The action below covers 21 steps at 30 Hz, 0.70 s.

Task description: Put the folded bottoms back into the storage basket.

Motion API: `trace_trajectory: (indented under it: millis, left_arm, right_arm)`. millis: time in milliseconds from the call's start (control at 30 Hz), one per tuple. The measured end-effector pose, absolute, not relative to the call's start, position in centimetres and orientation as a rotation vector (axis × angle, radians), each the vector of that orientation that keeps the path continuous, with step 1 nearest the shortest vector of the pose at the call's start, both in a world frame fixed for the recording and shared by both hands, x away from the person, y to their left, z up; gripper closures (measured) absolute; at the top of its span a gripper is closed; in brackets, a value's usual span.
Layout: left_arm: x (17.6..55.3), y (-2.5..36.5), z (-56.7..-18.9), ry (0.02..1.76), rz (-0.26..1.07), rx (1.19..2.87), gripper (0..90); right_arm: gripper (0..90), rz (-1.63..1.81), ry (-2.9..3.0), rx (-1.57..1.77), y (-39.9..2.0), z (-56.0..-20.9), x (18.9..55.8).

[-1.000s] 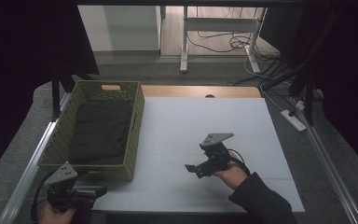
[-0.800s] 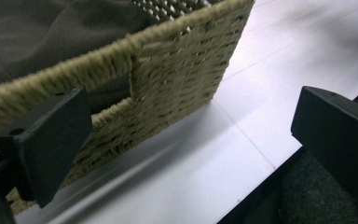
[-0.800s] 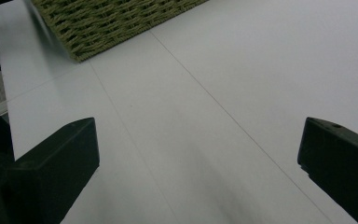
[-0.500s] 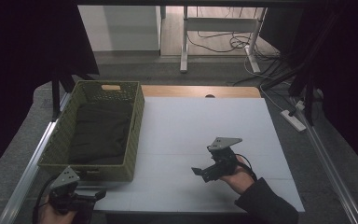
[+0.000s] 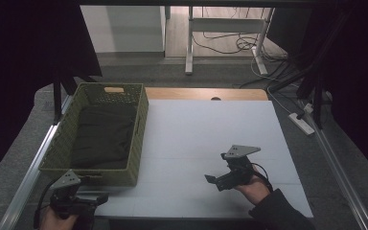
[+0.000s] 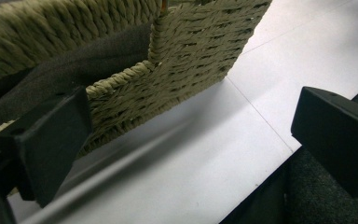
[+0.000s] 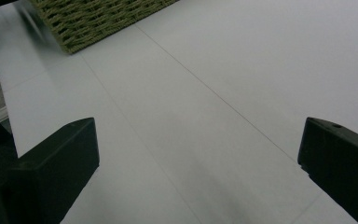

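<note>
my left gripper [image 5: 84, 200] lower left, jaws apart, empty | my right gripper [image 5: 220, 181] lower middle, jaws apart, empty | dark cloth [image 5: 103, 134] inside basket [image 5: 139, 139], left of frame, likely stowed already

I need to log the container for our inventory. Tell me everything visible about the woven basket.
The woven basket is rectangular, olive-green, of twisted rope-like weave, with a handle slot in its far wall. It stands upright on the left part of the white table. A dark folded cloth lies inside it. The left gripper hovers near its front corner, jaws open.
</note>
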<state>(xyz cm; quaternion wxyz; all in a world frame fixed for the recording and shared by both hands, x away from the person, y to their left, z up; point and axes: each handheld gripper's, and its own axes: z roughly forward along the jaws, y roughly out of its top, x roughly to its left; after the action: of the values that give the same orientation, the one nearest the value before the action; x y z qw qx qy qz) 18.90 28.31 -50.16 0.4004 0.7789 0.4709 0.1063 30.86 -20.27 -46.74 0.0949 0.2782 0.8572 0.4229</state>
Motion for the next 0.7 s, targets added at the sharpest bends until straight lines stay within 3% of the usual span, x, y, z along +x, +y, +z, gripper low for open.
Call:
trace_trajectory:
  millis: [700]
  left_arm:
    - [19.0, 28.4, -50.2, 1.191, 0.254, 1.970, 0.0]
  right_arm:
    - [0.0, 1.177, 2.482, 0.935, -24.6, -47.3, 29.3]
